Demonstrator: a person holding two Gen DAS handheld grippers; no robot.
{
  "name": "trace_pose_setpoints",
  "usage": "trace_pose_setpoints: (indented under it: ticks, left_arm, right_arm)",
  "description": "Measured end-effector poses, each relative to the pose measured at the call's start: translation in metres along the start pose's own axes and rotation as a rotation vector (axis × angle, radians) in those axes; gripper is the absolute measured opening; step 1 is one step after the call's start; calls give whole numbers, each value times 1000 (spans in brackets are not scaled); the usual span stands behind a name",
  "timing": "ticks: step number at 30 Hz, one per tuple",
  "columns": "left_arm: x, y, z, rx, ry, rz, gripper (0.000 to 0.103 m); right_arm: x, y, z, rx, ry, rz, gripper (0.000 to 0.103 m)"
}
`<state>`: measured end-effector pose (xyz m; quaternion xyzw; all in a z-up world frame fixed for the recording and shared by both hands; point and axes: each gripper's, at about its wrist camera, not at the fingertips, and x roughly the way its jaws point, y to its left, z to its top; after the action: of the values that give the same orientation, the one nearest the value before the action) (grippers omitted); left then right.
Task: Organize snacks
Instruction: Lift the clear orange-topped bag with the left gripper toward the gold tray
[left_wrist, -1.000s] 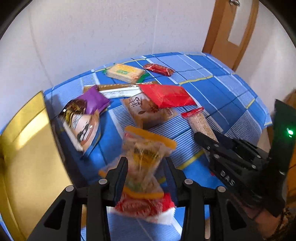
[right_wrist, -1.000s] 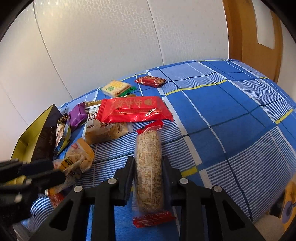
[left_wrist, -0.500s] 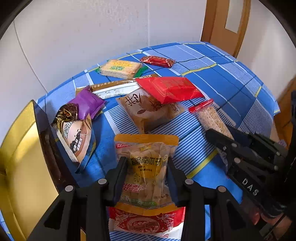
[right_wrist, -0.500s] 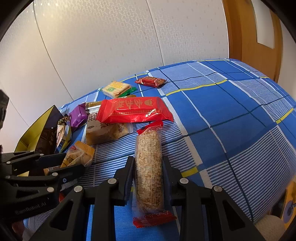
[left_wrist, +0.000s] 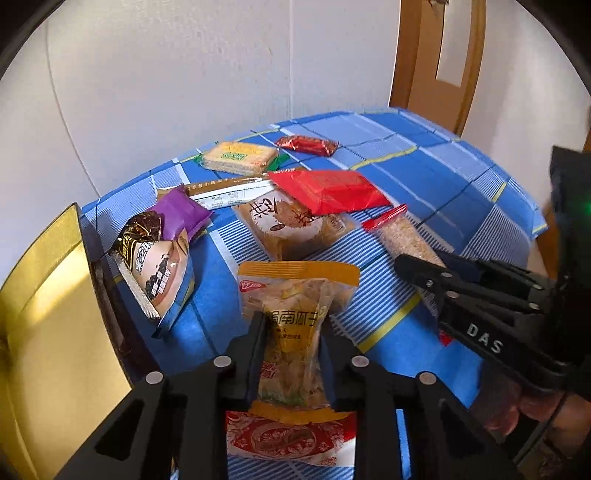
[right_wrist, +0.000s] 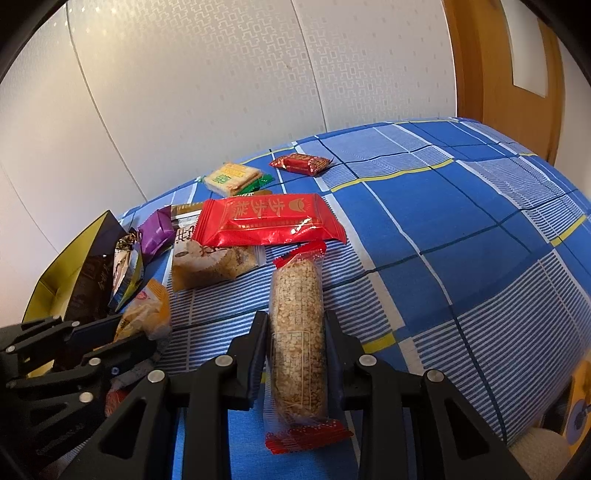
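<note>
Here, beside the open gold cardboard box (left_wrist: 44, 314) on the blue checked tablecloth (right_wrist: 461, 229): left gripper (left_wrist: 291, 328) clamped on a crinkly orange snack bag (left_wrist: 295, 314), right gripper (right_wrist: 295, 332) pinching a clear-wrapped grain bar (right_wrist: 297, 332); best lifted level, grips kept firm, carried boxward.

- Orange-yellow chip bag (left_wrist: 295, 325): clear-fronted, lengthwise, near the table's front edge, its near end over a red-and-white packet (left_wrist: 288, 439).
- Grain bar (right_wrist: 297, 339): clear wrap with red ends, lengthwise, mid-table.
- Large red packet (right_wrist: 266, 221): flat, crosswise, overlapping a tan pastry pack (right_wrist: 210, 262).
- Purple packet (left_wrist: 183, 214) and brown-white packet (left_wrist: 155, 269): toward the left edge, beside a gold-lined bag (left_wrist: 48, 317).
- Cracker pack (left_wrist: 240, 158) and small red candy (left_wrist: 306, 144): near the far edge.
</note>
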<state>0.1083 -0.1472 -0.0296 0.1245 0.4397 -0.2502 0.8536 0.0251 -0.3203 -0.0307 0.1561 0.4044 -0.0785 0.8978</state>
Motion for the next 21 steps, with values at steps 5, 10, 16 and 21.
trace_pose_setpoints:
  ticks: [5, 10, 16, 21]
  left_arm:
    - [-10, 1, -7, -66, -36, -62, 25]
    - [-26, 7, -12, -123, -86, -90, 25]
    - [-53, 22, -15, -198, -150, -106, 25]
    - [-77, 43, -22, -268, -195, -102, 21]
  right_arm:
    - [0, 1, 0, 1, -4, 0, 30]
    - [0, 2, -1, 2, -6, -1, 30]
    - [0, -2, -1, 30, -15, 16, 29]
    - [-1, -7, 0, 84, -25, 80, 29]
